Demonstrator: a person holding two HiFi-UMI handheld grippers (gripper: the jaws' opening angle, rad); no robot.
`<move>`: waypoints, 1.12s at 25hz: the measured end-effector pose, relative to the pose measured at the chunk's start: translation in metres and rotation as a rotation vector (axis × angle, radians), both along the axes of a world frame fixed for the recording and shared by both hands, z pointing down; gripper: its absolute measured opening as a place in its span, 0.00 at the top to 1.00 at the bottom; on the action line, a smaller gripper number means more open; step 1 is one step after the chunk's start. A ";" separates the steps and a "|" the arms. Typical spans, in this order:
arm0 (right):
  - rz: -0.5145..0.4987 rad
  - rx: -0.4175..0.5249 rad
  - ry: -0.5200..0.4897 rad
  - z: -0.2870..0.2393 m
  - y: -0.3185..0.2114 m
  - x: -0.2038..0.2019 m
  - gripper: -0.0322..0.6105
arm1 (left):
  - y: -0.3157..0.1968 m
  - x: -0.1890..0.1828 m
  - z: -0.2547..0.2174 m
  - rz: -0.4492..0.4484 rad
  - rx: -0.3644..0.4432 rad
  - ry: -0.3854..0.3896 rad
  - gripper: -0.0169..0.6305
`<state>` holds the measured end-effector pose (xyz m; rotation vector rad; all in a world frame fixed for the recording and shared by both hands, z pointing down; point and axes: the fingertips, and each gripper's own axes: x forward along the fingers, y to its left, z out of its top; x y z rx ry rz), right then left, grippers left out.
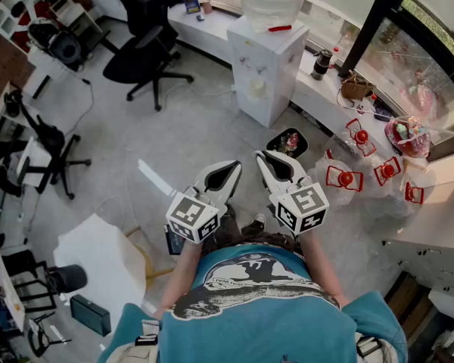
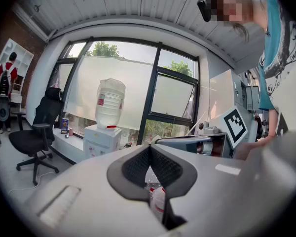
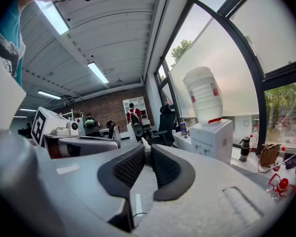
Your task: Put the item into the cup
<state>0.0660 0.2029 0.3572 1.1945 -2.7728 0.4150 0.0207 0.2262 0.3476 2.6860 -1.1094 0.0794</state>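
Observation:
I see no cup and no item that I can tell as the task's own. In the head view both grippers are held side by side at chest height above the floor, pointing forward. My left gripper [image 1: 236,164] has its tips together and nothing between them; its own view shows the dark pads meeting at the tip [image 2: 149,147]. My right gripper [image 1: 259,156] stands just to its right, likewise shut and empty, with its tips [image 3: 147,146] almost touching. Each gripper's marker cube shows in the other's view, the right one's [image 2: 235,125] and the left one's [image 3: 43,125].
A white water dispenser [image 1: 268,59] stands ahead with a small black bin [image 1: 288,143] beside it. Several clear jugs with red handles [image 1: 345,177] lie on the floor at right. A black office chair [image 1: 147,55] is at the back left, a pale counter [image 1: 439,229] at right.

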 end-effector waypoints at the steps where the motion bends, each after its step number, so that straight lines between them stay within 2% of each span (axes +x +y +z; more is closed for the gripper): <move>1: 0.000 0.000 0.000 0.000 0.000 0.000 0.88 | 0.000 0.000 0.001 0.000 -0.001 -0.002 0.95; 14: 0.002 -0.001 -0.016 0.003 0.001 0.005 0.88 | 0.003 0.004 0.008 -0.013 -0.026 -0.009 0.95; 28: 0.017 -0.055 -0.050 0.012 -0.013 0.008 0.88 | -0.008 0.003 0.007 -0.013 -0.051 -0.029 0.95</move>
